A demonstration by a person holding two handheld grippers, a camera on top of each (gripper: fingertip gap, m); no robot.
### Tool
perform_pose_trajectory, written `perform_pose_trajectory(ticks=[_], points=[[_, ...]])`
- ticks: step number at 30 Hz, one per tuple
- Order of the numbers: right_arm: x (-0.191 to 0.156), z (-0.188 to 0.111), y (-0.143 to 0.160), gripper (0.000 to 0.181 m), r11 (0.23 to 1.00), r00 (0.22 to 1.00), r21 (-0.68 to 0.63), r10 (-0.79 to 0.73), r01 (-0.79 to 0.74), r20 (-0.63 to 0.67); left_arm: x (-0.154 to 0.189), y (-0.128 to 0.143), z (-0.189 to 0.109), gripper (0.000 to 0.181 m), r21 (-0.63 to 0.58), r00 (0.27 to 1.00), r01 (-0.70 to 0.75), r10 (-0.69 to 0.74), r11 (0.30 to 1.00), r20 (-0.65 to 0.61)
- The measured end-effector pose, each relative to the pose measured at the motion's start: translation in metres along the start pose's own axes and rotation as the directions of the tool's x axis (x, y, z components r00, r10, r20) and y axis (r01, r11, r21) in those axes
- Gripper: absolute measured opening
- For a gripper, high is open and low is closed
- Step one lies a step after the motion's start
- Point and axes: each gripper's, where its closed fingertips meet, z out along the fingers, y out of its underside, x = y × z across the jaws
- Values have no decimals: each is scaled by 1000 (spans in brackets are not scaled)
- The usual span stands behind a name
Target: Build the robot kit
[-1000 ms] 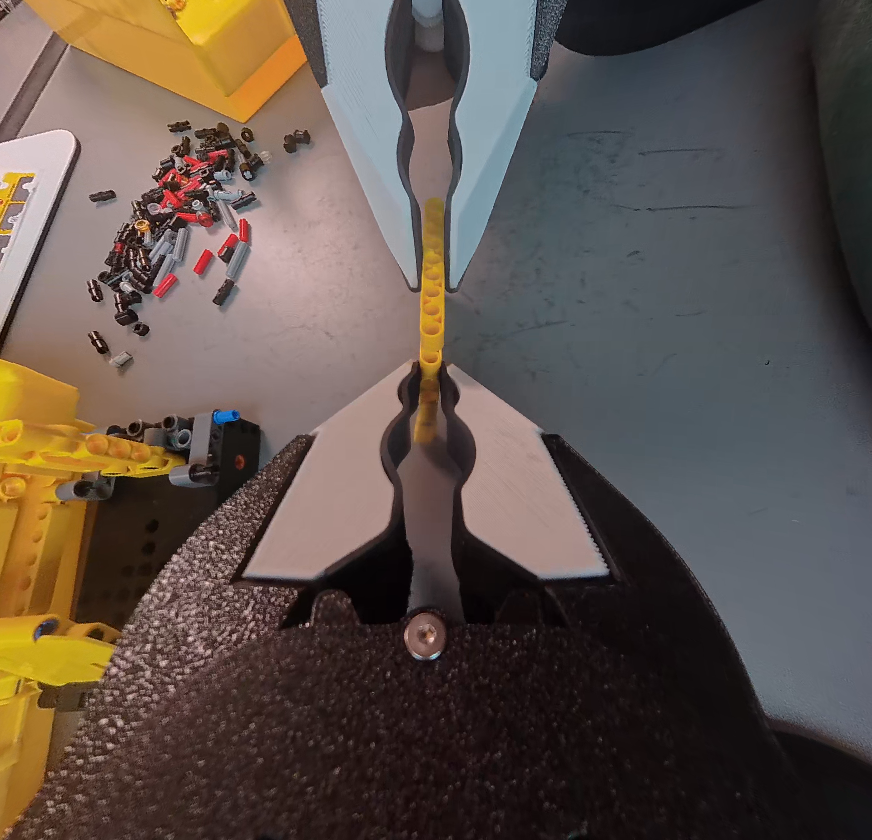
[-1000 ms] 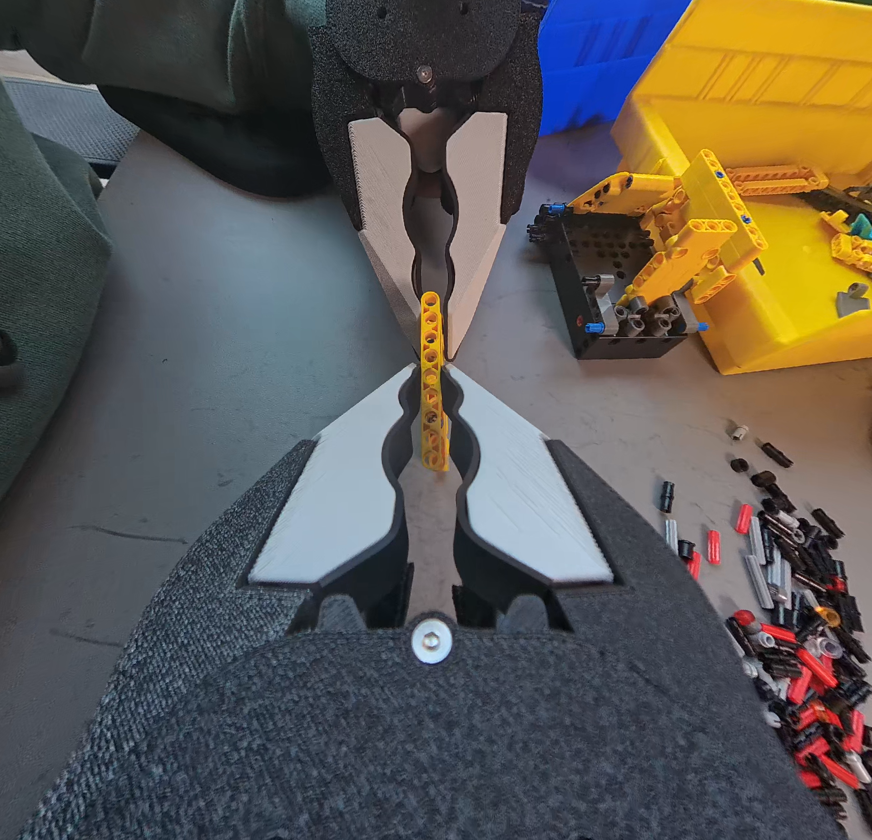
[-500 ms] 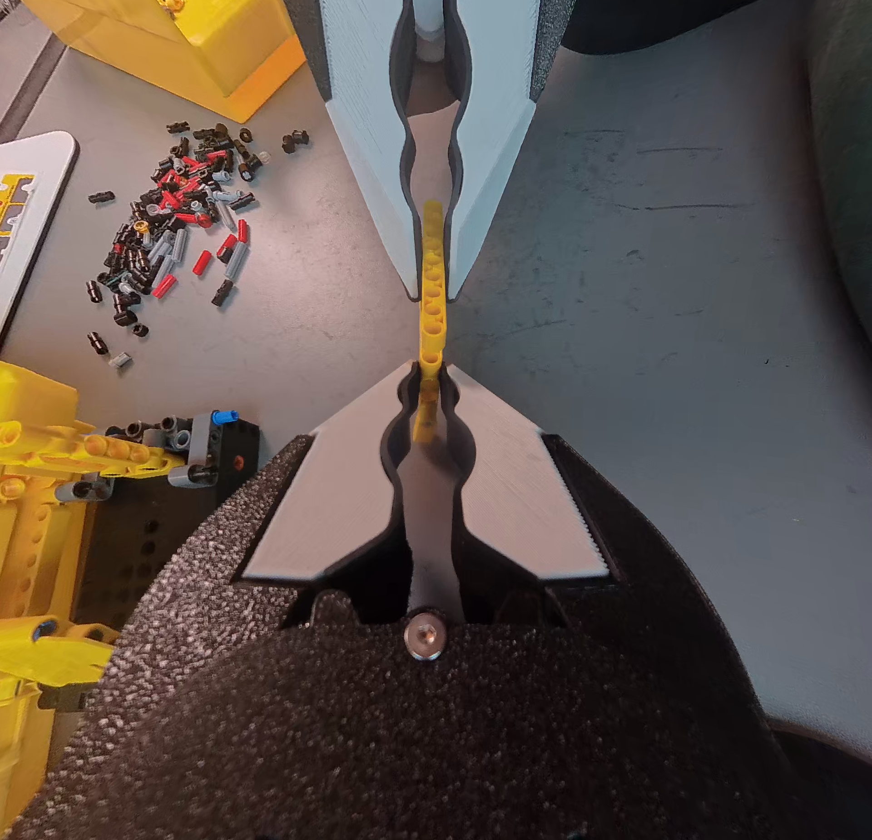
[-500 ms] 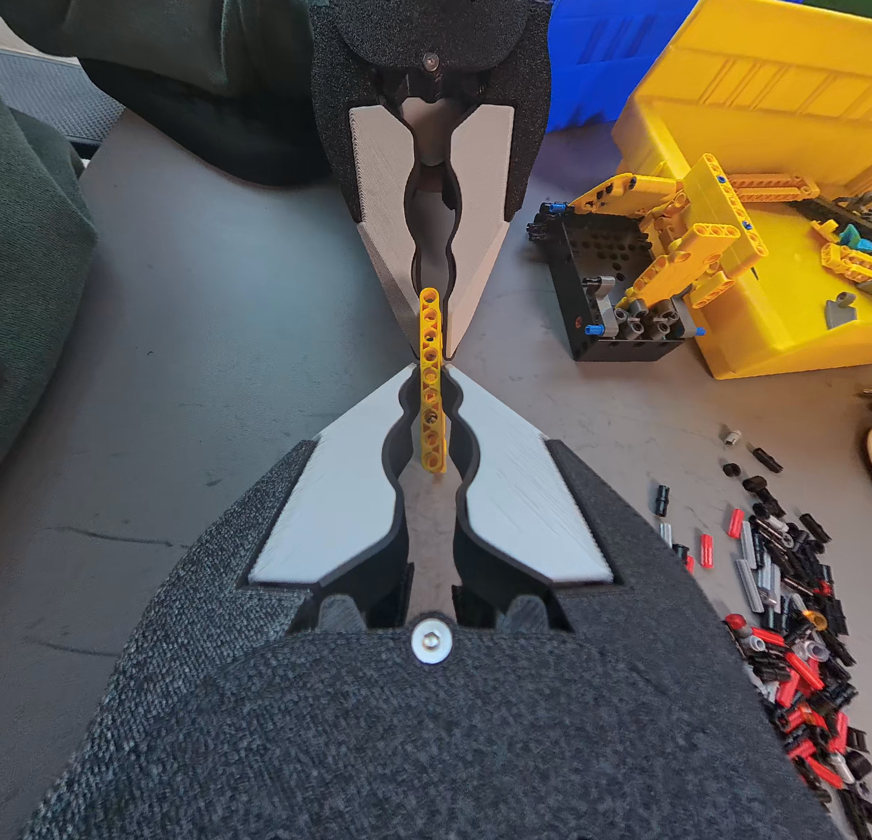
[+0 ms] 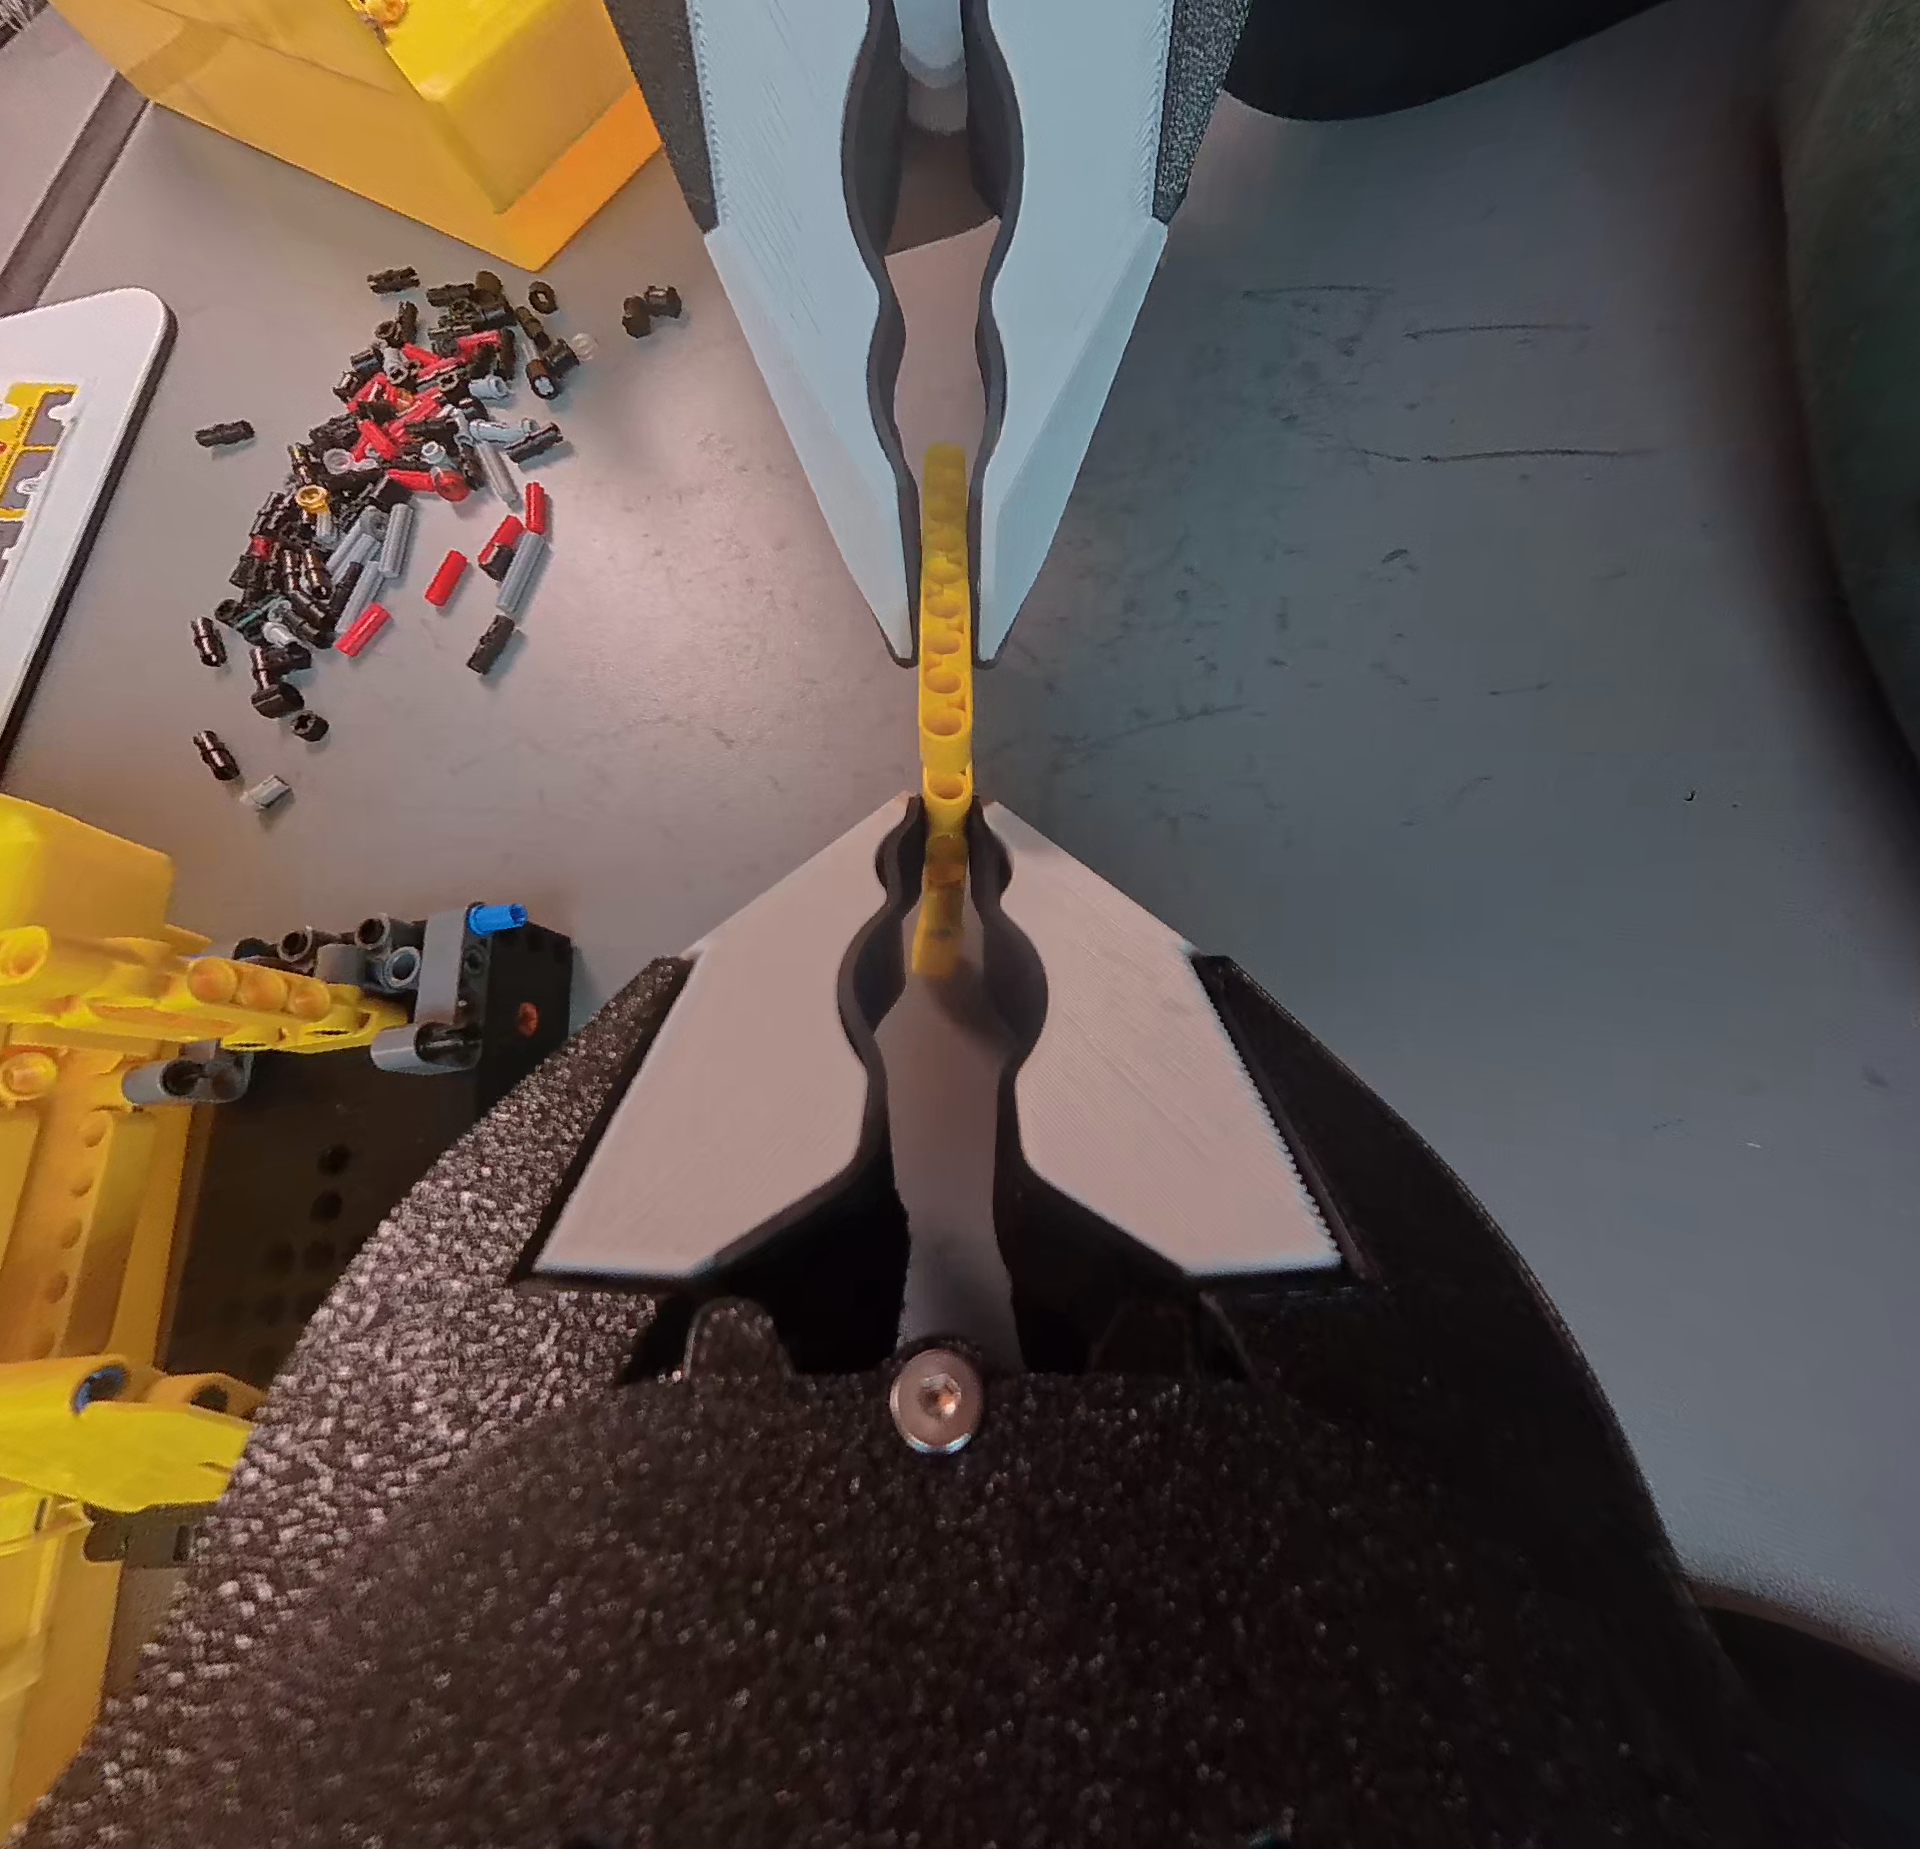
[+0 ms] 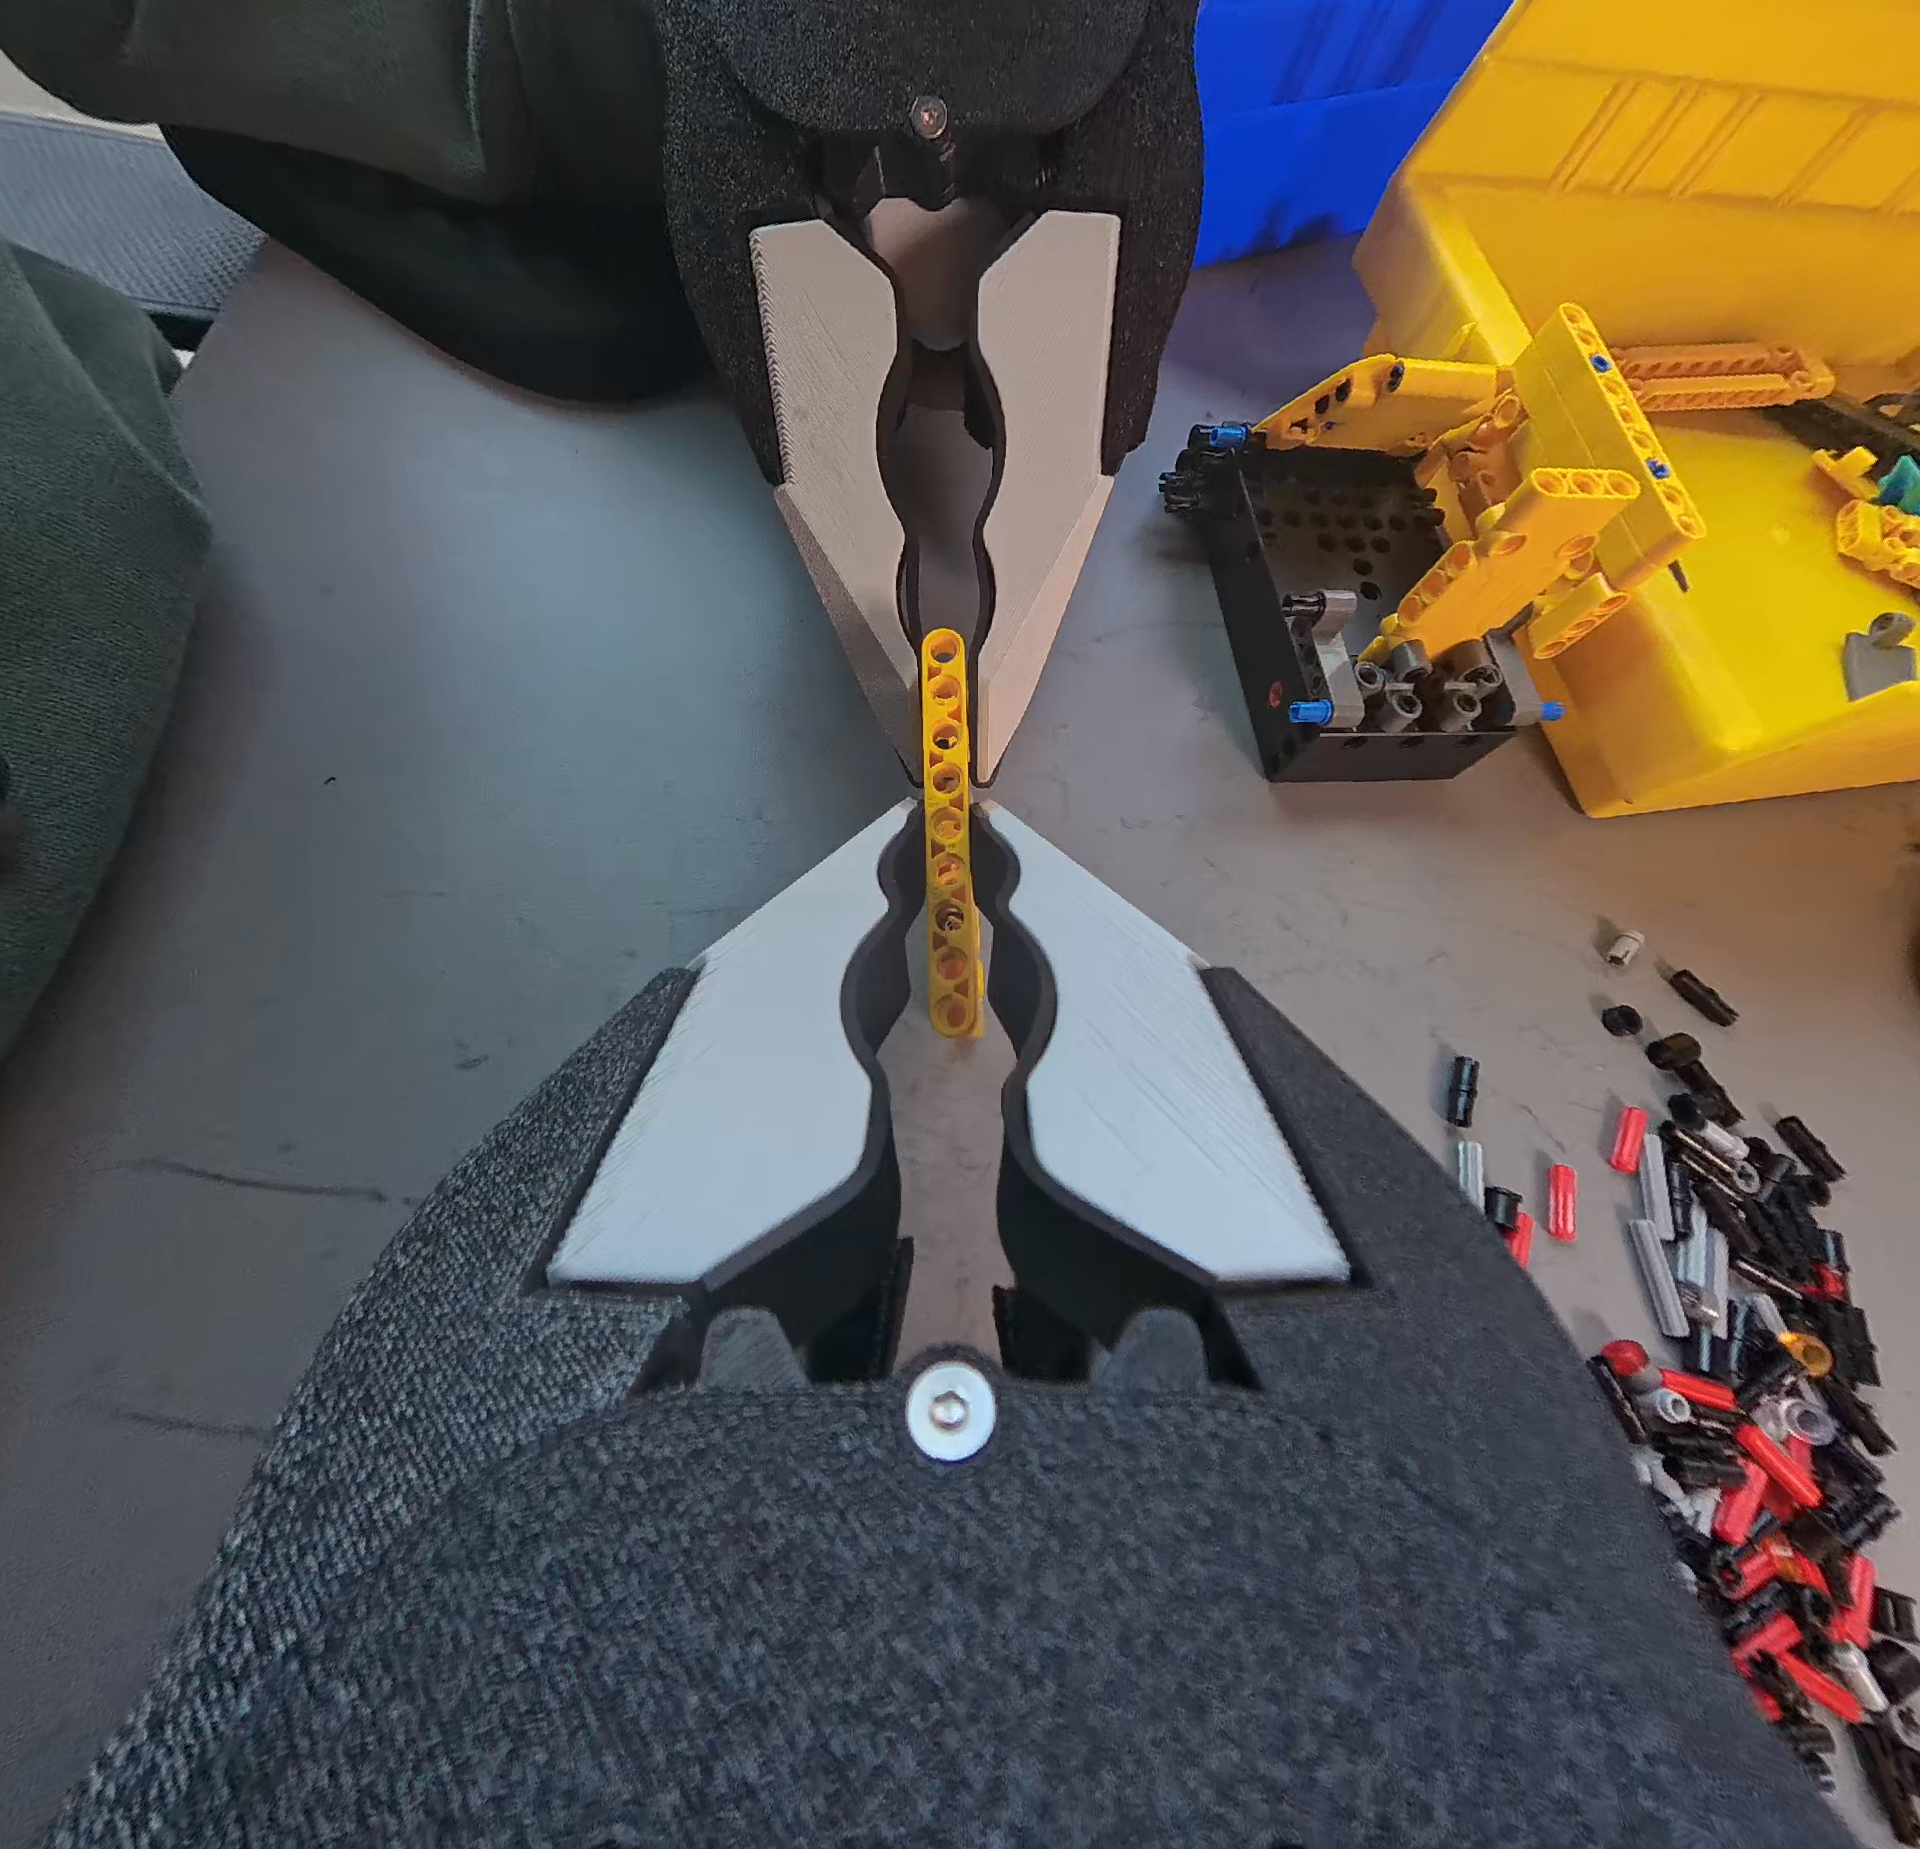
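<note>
A: Entry, both wrist views. One long yellow plastic beam with a row of round holes [image 5: 948,719] is held above the grey table [image 5: 1455,760]. The left gripper [image 5: 948,812] is closed narrow on one end of it, tips pinching the beam.

B: Confirmed from the other side. The right gripper [image 6: 948,812] is likewise clamped narrow on the opposite end of the same beam [image 6: 951,833]. Two grippers, one beam, tips facing each other and nearly touching. In the left wrist view the right gripper [image 5: 940,646] shows pale blue fingers; in the right wrist view the left gripper [image 6: 948,776] shows beige ones.

A: Holes in the beam?

B: About nine visible in the right wrist view; some are partly covered by fingers, so not exact.

A: Surroundings: one heap of small black, red and grey plastic pins [image 5: 395,511] lying loose on the table, too many to count. One partly built yellow and black brick model [image 6: 1455,573] near it.

B: One yellow plastic bin [image 6: 1714,272] touches the model, and one blue bin [image 6: 1320,85] stands behind. A person's dark green sleeve [image 6: 312,85] shows behind the left gripper.

A: One white-edged tablet [image 5: 73,449], left margin.
</note>
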Motion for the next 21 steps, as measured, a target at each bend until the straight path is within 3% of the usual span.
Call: perform_pose_trajectory(ticks=[12,21], points=[[0,0,2,7,996,999,-82,-46,48,20,1,0,0,6,2,1000,16,-16,1000,-27],[2,4,0,6,996,997,-90,2,4,75,-1,-1,2,8,0,998,51,-50,999,-36]])
